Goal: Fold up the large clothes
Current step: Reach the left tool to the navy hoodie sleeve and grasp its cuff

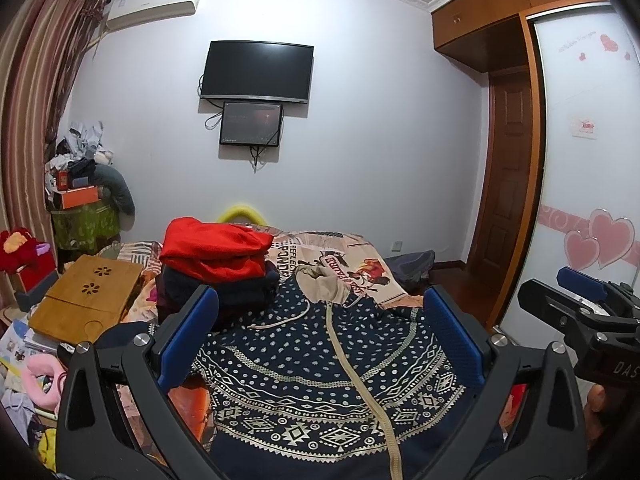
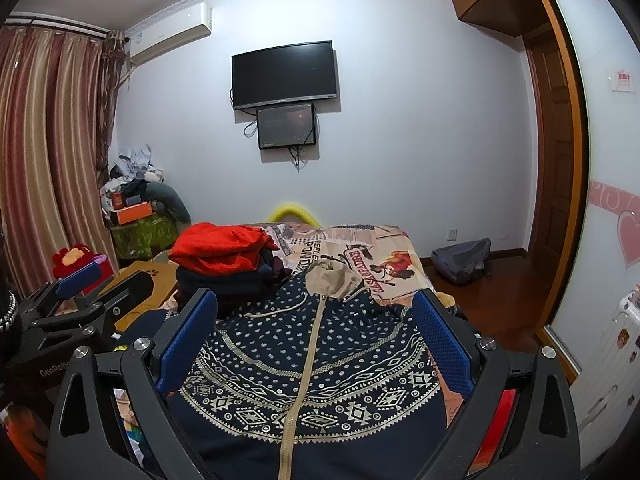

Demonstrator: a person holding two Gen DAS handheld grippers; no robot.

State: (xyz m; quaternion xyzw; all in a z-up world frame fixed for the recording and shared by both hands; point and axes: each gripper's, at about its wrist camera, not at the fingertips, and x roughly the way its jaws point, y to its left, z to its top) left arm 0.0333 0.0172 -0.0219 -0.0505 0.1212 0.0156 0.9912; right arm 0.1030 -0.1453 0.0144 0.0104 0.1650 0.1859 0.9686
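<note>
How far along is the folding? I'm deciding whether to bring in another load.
Done: a stack of folded clothes, red on top, sits at the far left of the bed. In hand: nothing yet; the left gripper and right gripper are both open above the navy patterned zip hoodie, which lies spread out, zipped and unfolded. Left: folding that hoodie.

- The left gripper (image 1: 320, 332) hangs over the bed (image 1: 384, 276) with its blue pads spread wide, nothing between them
- A navy patterned hoodie (image 1: 304, 376) lies zip-up beneath it, beige hood (image 1: 324, 284) at the far end
- A stack of folded clothes (image 1: 218, 268) sits just beyond, red on top
- The right gripper (image 1: 580, 292) shows at the right edge
</note>
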